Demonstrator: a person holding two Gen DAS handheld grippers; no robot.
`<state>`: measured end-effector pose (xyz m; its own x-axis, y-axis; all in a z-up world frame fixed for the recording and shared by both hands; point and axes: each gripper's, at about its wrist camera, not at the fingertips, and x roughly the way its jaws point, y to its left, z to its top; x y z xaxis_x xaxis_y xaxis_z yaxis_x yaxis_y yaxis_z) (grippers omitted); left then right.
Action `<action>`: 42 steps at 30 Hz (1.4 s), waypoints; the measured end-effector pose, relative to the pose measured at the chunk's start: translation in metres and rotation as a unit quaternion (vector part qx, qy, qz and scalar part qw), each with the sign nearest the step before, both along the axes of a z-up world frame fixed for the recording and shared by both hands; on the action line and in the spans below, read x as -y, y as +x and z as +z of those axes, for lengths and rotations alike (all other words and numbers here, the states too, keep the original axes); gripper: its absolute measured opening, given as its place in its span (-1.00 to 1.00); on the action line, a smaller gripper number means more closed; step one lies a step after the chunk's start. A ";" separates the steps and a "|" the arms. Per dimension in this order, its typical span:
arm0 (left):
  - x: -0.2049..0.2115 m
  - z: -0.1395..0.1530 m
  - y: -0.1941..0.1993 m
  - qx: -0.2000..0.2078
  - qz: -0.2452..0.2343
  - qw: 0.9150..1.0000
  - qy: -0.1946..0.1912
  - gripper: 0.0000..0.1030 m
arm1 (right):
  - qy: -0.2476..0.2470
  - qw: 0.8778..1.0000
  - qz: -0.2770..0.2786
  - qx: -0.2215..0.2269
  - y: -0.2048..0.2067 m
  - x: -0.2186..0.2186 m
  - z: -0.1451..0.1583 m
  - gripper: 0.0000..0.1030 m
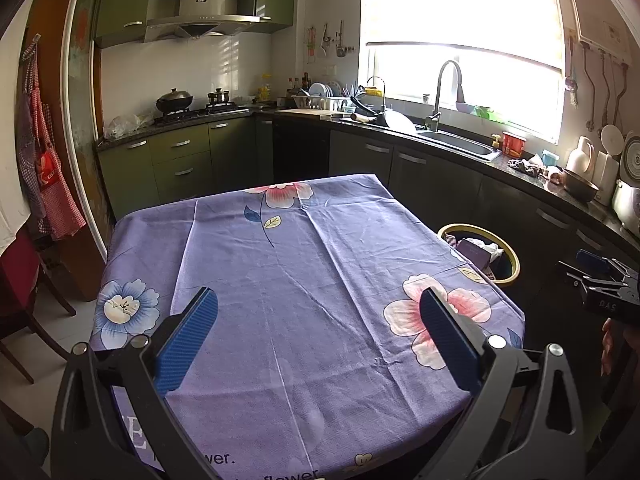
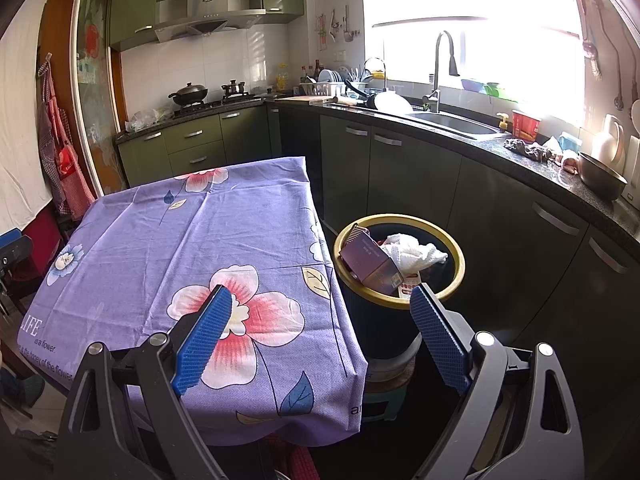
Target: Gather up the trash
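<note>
Occupying most of both views, a table (image 1: pixel 280 280) is standing in a kitchen under a purple floral tablecloth (image 2: pixel 192 248), and the cloth is showing only creases and printed flowers. A dark counter (image 2: pixel 532 168) with a sink (image 2: pixel 452 122) is running along the wall under a bright window. Just beside the table's right edge, a dark trash bin (image 2: pixel 376 320) with a yellow rim is sitting on a low stool. Inside the bin, a purple carton (image 2: pixel 372 260) is leaning against the near-left wall, and crumpled white paper (image 2: pixel 412 254) is lying against it toward the far side; a smaller red-printed item below them is too hidden to identify.

The left gripper (image 1: pixel 318 334) is hovering over the near part of the tablecloth with its blue pads spread wide and nothing between them. The right gripper (image 2: pixel 320 332) is hanging above the table's right edge, near the bin, jaws likewise wide apart and unloaded.
</note>
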<state>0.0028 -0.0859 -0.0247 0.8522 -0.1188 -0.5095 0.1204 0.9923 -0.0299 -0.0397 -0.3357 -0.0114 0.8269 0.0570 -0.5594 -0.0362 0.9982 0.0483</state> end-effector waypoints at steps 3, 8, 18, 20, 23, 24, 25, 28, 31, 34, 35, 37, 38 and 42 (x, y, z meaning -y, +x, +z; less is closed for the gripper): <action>0.000 0.000 0.001 -0.002 -0.001 1.000 0.000 0.87 | 0.001 1.000 0.000 0.000 0.000 0.000 0.000 0.74; -0.001 -0.001 0.001 -0.002 -0.002 1.000 0.001 0.87 | 0.000 1.000 -0.001 0.000 0.000 0.000 -0.001 0.74; 0.001 -0.002 0.002 -0.006 -0.004 1.000 0.002 0.87 | 0.000 1.000 0.000 -0.001 0.000 0.000 0.000 0.74; 0.000 -0.003 0.003 -0.008 -0.005 1.000 -0.001 0.87 | 0.001 1.000 0.000 -0.001 0.000 0.000 -0.001 0.74; 0.000 -0.003 0.004 -0.011 -0.007 1.000 -0.006 0.87 | 0.001 1.000 0.000 -0.001 0.000 -0.001 -0.002 0.74; -0.001 -0.003 0.004 -0.010 -0.006 1.000 -0.006 0.87 | 0.001 1.000 0.000 -0.001 0.000 -0.001 -0.002 0.74; -0.001 -0.003 0.004 -0.010 -0.006 1.000 -0.005 0.87 | 0.001 1.000 0.000 -0.002 0.000 -0.001 -0.002 0.74; -0.001 -0.003 0.004 -0.008 -0.006 1.000 -0.004 0.87 | 0.000 1.000 0.001 -0.003 0.000 -0.001 -0.004 0.74; -0.002 -0.003 0.003 -0.009 -0.006 1.000 -0.003 0.87 | 0.001 1.000 0.002 -0.003 0.000 -0.002 -0.006 0.74; -0.001 -0.003 0.003 -0.010 -0.007 1.000 -0.004 0.87 | 0.000 1.000 0.002 -0.003 0.000 -0.002 -0.006 0.74; -0.001 -0.003 0.003 -0.011 -0.007 1.000 -0.003 0.87 | 0.000 1.000 0.002 -0.003 0.000 -0.002 -0.006 0.74; -0.001 -0.003 0.003 -0.011 -0.007 1.000 -0.002 0.87 | 0.000 1.000 0.002 -0.004 0.000 -0.003 -0.006 0.74; -0.001 -0.003 0.003 -0.011 -0.007 1.000 -0.001 0.87 | 0.000 1.000 0.002 -0.004 0.000 -0.002 -0.006 0.74; -0.002 -0.003 0.004 -0.013 -0.008 1.000 -0.006 0.87 | 0.000 1.000 0.002 -0.004 0.000 -0.003 -0.006 0.74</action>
